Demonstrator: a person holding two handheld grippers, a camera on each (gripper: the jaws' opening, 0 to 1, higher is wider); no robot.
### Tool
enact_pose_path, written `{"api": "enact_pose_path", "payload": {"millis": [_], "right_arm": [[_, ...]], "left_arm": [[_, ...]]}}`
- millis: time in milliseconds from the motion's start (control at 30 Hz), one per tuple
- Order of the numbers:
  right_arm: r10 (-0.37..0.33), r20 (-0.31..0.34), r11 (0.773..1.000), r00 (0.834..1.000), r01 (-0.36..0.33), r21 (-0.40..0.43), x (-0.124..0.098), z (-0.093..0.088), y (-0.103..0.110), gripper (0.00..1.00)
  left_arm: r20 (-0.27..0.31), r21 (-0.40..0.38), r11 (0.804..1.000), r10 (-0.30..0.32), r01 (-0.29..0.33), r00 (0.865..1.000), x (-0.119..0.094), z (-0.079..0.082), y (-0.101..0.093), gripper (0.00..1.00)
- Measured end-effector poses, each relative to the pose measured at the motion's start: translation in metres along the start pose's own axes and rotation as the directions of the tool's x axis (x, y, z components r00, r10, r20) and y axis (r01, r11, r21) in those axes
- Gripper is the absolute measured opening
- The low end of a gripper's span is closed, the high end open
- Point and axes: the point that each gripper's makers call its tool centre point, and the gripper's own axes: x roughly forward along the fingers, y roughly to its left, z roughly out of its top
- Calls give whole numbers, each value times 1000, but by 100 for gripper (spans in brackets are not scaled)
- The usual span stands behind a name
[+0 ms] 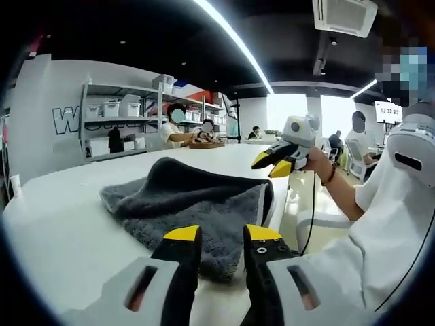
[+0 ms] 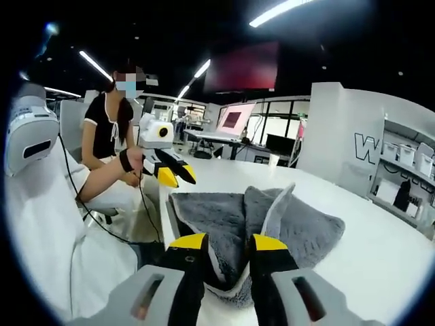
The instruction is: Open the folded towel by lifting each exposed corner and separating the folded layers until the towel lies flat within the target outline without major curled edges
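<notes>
left gripper view: grey towel [image 1: 194,204] lies folded and rumpled on the white table [image 1: 61,224], its near edge at the table's front. left gripper [image 1: 223,236] sits low at that near edge, jaws a narrow gap apart, nothing between them. right gripper [image 1: 273,163] is held up in a person's hand [image 1: 316,160] beyond the table's far corner, well off the cloth; whether its jaws are parted i cannot tell from here.

right gripper view: right gripper [image 2: 228,243] has a pale-edged fold of towel [image 2: 272,224] rising between its jaws; looks pinched, though the contact is not clear. left gripper [image 2: 173,171] hovers near the table corner.

handling, as judged: thick plush, soft, light, limp; it will drape and sag. best taken at an exposed corner, top layer only.
</notes>
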Motion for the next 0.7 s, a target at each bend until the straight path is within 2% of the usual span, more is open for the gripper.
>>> {"api": "enact_pose_path", "payload": {"millis": [300, 700], "right_arm": [[-44, 16, 999, 999, 44, 26, 4, 6, -7, 22], [-43, 17, 999, 999, 43, 9, 12, 13, -7, 22]], "left_arm": [[16, -2, 1000, 25, -25, 1000, 3, 7, 7, 29], [41, -39, 997, 68, -66, 997, 9, 14, 20, 30]]}}
